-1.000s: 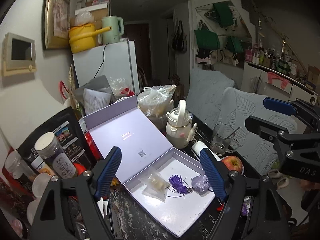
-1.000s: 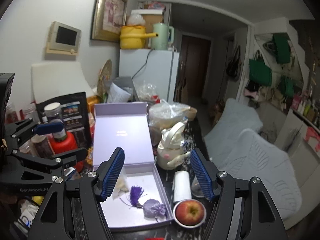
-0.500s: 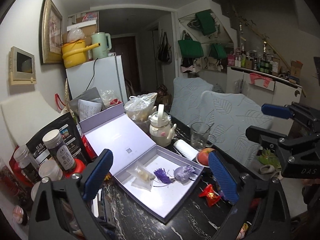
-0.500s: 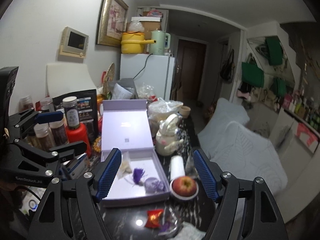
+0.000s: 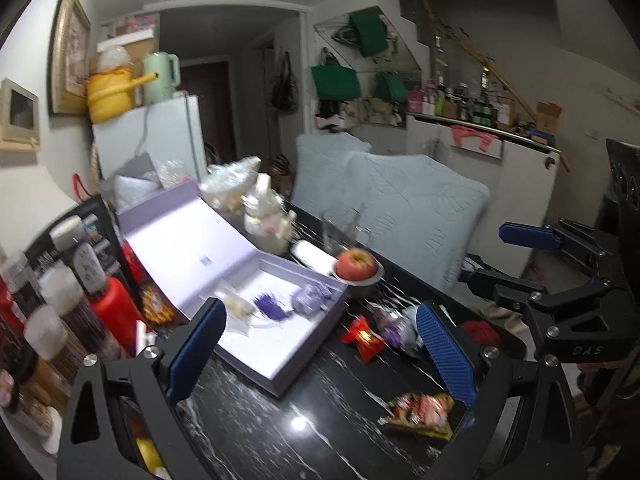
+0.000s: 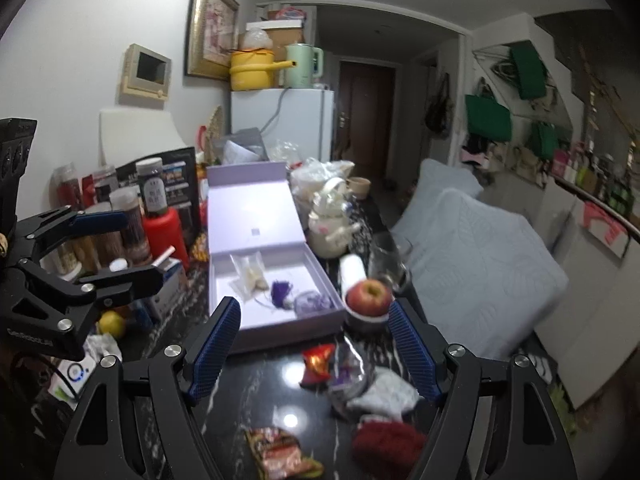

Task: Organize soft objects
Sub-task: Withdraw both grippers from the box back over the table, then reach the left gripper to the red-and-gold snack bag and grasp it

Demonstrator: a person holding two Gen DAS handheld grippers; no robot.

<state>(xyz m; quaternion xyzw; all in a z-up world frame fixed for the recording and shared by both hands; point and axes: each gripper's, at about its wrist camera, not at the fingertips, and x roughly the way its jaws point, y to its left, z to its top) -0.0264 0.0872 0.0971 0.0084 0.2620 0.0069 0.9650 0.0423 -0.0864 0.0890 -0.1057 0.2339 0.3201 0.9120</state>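
On the near edge of the dark marbled worktop (image 6: pixel 248 396), both grippers hover with jaws spread wide, grasping nothing.

The fuzzy red knitted bundle (image 6: pixel 386 442) and crumpled white cloth (image 6: pixel 384 394) beside it look light and limp, best pinched at a raised fold; the lilac fabric pouch (image 6: pixel 312 302) and purple tassel (image 6: pixel 280 290) lie in the open lavender gift box (image 6: pixel 276 330). Crinkly snack wrappers (image 6: pixel 280 454), a red apple in a bowl (image 6: pixel 368 294) and a drinking glass (image 5: pixel 340 228) crowd the approach for the left gripper (image 5: pixel 320 356) and right gripper (image 6: pixel 316 350).
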